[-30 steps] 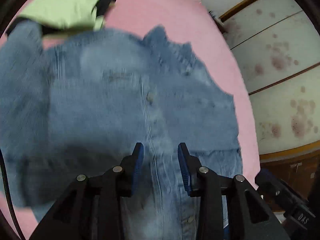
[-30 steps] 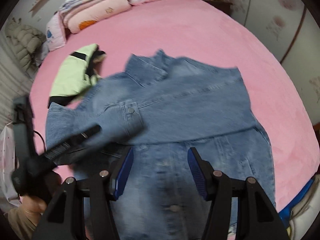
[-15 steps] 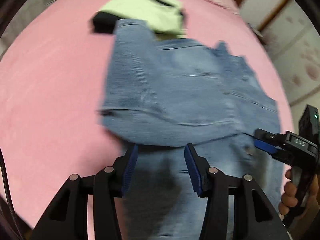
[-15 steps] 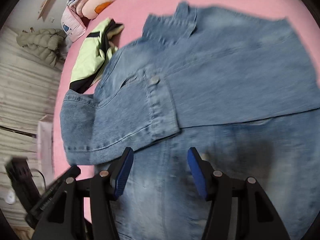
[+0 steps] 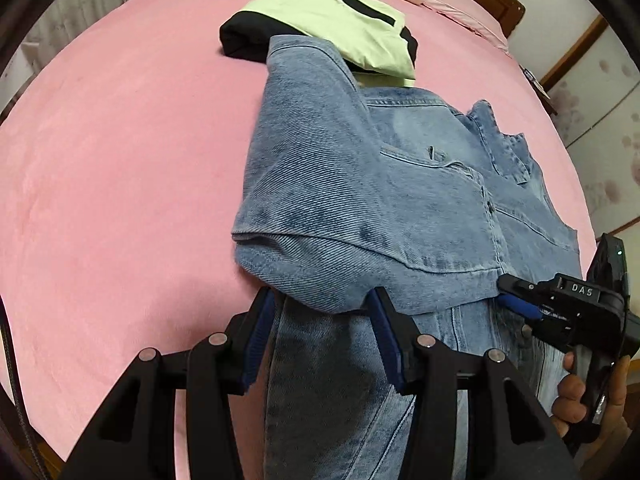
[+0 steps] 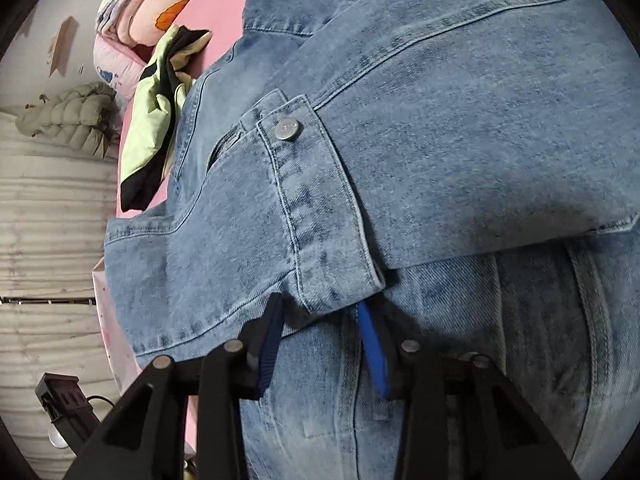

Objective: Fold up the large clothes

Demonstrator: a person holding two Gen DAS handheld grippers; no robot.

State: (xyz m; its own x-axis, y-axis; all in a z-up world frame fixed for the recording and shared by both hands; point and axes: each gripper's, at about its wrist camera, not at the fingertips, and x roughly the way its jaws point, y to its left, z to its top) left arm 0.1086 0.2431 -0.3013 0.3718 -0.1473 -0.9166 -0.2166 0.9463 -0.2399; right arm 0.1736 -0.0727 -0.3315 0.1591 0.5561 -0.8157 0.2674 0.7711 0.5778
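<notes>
A blue denim jacket lies on the pink bed, its sleeve folded across the body. My left gripper is open, its jaws either side of the folded sleeve's rounded edge, low over the cloth. In the right wrist view the denim jacket fills the frame. My right gripper is open, jaws either side of the buttoned sleeve cuff, its tips partly under the cuff edge. The right gripper also shows in the left wrist view, at the cuff.
A folded light green and black garment lies on the bed beyond the jacket, touching the sleeve. Pink pillows and bedding are stacked at the head of the bed. A padded grey coat lies off the bed's left side.
Both grippers have dropped closer to the jacket. The left moved onto the sleeve fold, the right onto the cuff. The jaws stay open.
</notes>
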